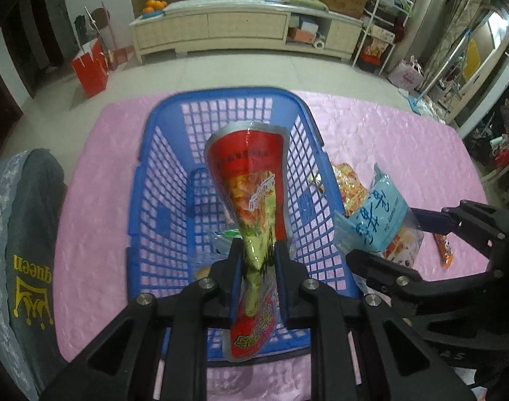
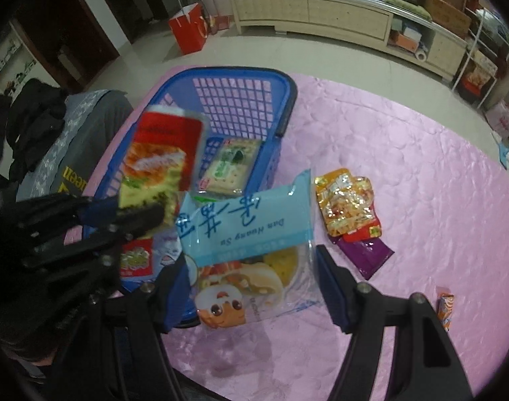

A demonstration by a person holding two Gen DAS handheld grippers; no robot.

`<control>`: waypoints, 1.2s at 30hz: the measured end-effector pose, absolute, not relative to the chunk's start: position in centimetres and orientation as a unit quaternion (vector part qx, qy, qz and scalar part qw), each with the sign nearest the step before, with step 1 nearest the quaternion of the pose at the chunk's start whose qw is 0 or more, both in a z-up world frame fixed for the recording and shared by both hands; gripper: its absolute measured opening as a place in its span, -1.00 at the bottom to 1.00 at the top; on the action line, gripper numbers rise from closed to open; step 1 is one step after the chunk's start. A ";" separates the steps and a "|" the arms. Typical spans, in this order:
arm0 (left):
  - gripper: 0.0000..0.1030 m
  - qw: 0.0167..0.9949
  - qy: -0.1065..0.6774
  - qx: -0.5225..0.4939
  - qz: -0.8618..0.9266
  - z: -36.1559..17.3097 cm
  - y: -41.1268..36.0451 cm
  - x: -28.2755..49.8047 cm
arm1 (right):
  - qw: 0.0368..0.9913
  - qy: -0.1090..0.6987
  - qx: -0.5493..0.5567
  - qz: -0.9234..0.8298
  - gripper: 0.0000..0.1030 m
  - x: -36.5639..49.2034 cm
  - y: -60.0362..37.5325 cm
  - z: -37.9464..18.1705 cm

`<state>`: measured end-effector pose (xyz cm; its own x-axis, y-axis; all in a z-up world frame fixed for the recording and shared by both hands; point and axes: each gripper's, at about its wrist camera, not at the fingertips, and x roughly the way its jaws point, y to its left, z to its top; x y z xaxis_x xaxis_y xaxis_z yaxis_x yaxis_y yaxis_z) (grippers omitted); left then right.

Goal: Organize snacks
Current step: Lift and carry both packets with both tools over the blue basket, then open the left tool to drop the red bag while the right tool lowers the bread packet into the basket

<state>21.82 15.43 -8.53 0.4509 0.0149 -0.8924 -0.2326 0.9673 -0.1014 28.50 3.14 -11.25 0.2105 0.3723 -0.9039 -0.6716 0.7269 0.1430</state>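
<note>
My left gripper (image 1: 258,260) is shut on a red and green snack packet (image 1: 251,187) and holds it over the blue plastic basket (image 1: 161,180). It shows in the right wrist view too (image 2: 157,167). A cracker pack (image 2: 226,168) lies inside the basket (image 2: 284,100). My right gripper (image 2: 251,267) is open, with its jaws on either side of a light blue pastry bag (image 2: 244,230) that leans on the basket's near right corner. That bag also shows in the left wrist view (image 1: 378,220).
A pink cloth (image 2: 404,153) covers the table. On it right of the basket lie a yellow-orange snack pack (image 2: 346,204), a purple pack (image 2: 366,254) and a small orange packet (image 2: 445,307). A grey garment (image 1: 27,234) hangs at the table's left.
</note>
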 end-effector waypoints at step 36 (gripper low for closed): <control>0.17 0.856 0.499 -0.092 0.098 -5.1 19.7 15.3 | 0.772 0.491 -0.174 0.365 0.41 23.4 7.4 -6.4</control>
<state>15.33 19.71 -5.13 0.4831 0.0755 -0.8723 -0.2589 0.9640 -0.0600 23.42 7.36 -6.44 0.2522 0.3918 -0.8848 -0.7340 0.6734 0.0889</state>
